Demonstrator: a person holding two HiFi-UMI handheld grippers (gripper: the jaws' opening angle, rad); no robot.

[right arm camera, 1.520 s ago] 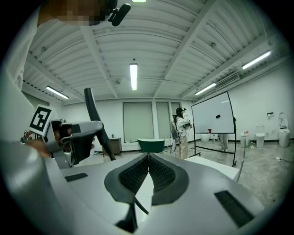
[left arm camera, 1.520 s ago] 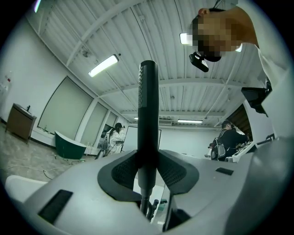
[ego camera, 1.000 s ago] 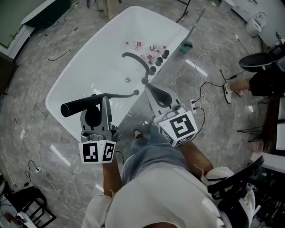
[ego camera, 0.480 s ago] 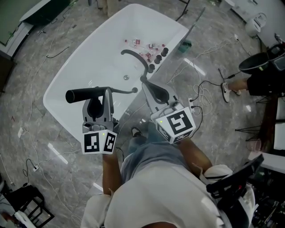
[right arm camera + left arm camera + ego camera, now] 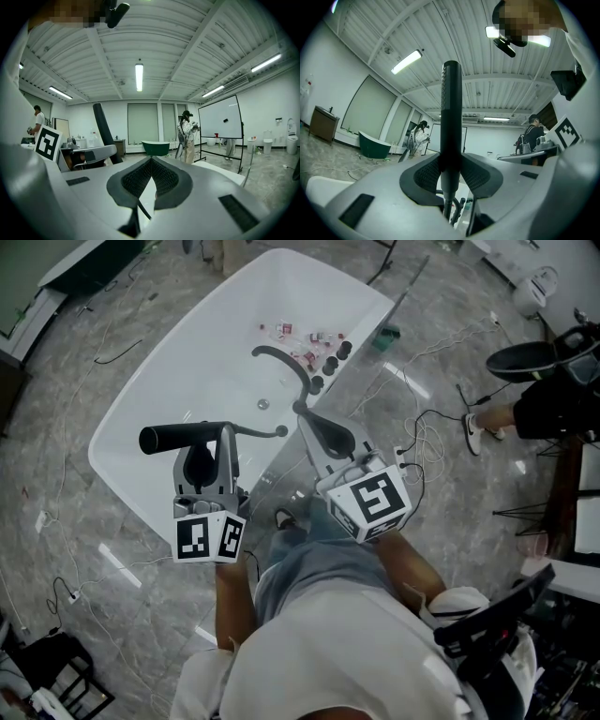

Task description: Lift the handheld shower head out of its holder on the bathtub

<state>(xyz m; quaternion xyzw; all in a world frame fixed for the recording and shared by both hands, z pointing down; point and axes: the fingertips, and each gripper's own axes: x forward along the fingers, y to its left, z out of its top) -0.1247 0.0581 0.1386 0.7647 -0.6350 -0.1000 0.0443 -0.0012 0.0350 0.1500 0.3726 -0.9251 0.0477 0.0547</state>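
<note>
The black handheld shower head lies level above the white bathtub, out of any holder, and its grey hose trails off to the right. My left gripper is shut on its handle. In the left gripper view the shower head stands upright between the dark pads. My right gripper hangs over the tub's near rim, shut, with nothing in it. Its pads meet at their tips in the right gripper view.
A curved grey spout and dark knobs sit on the tub's right rim. Small items lie in the tub's far end. Cables run over the marble floor at right, near a person's shoe. A dark chair stands behind me.
My left gripper has carried the shower head a little further over the tub, then held still. The right gripper has stayed put.
</note>
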